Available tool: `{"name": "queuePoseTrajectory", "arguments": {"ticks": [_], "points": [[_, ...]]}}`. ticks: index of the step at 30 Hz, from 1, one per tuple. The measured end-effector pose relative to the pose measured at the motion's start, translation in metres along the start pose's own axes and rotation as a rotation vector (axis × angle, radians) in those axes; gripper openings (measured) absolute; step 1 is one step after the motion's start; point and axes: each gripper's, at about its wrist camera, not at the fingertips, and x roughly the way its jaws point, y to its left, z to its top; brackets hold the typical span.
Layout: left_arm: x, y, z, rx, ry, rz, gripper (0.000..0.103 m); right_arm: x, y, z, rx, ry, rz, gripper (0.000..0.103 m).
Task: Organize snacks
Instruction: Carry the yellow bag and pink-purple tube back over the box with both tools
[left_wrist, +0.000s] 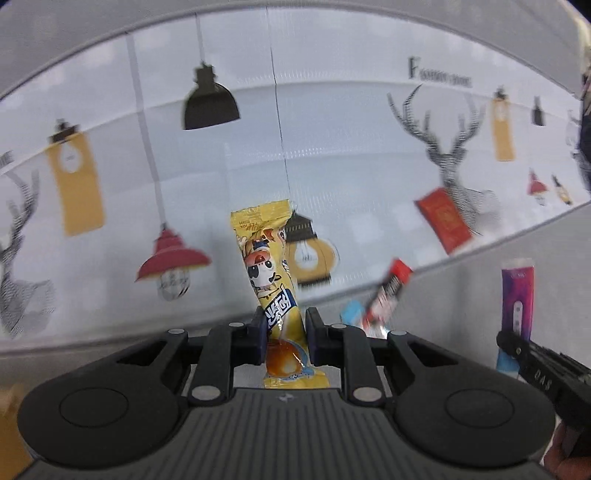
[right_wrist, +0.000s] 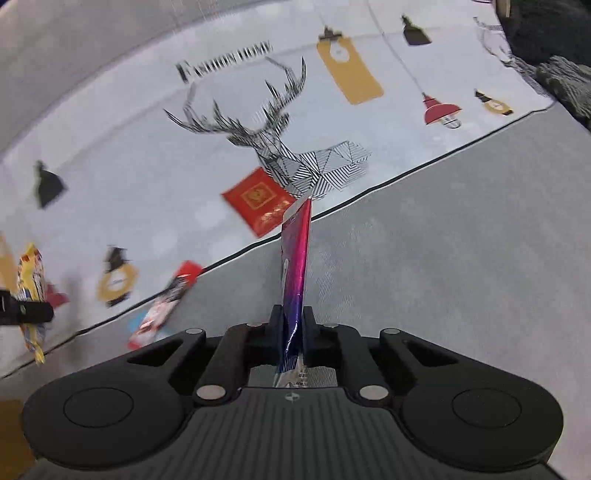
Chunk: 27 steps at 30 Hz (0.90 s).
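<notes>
My left gripper (left_wrist: 283, 318) is shut on a long yellow snack packet (left_wrist: 266, 258) with a cartoon face, which sticks up between its pads above the cloth. My right gripper (right_wrist: 292, 316) is shut on a slim purple and pink snack packet (right_wrist: 295, 254), seen edge-on. In the left wrist view that purple packet (left_wrist: 517, 295) and the right gripper's dark body show at the right edge. The yellow packet (right_wrist: 32, 280) shows at the left edge of the right wrist view. A red and black snack bar (right_wrist: 170, 295) lies across the cloth's edge, and a flat red packet (right_wrist: 258, 199) lies on the cloth.
A white cloth (left_wrist: 332, 155) printed with lamps, tags and deer heads covers the far part of the table. Bare grey tabletop (right_wrist: 443, 277) lies on the near right. A light blue packet (left_wrist: 351, 314) lies under the red and black bar. A dark shape (right_wrist: 554, 44) fills the far right corner.
</notes>
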Motion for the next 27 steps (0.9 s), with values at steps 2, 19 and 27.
{"name": "queuePoseTrajectory", "arguments": {"ticks": [2,19,27], "points": [[-0.029,0.003,-0.017,-0.002,-0.017,-0.011,0.023,-0.029,0.004,-0.007,0.029,-0.020,0.033,0.009],[-0.279,0.062,-0.184,-0.088,-0.160,0.063,0.023,-0.280,0.082,-0.111,-0.087,-0.086,0.313,0.009],[-0.338,0.115,-0.286,-0.151,-0.139,0.131,0.023,-0.348,0.110,-0.196,-0.227,-0.017,0.393,0.009]]}}
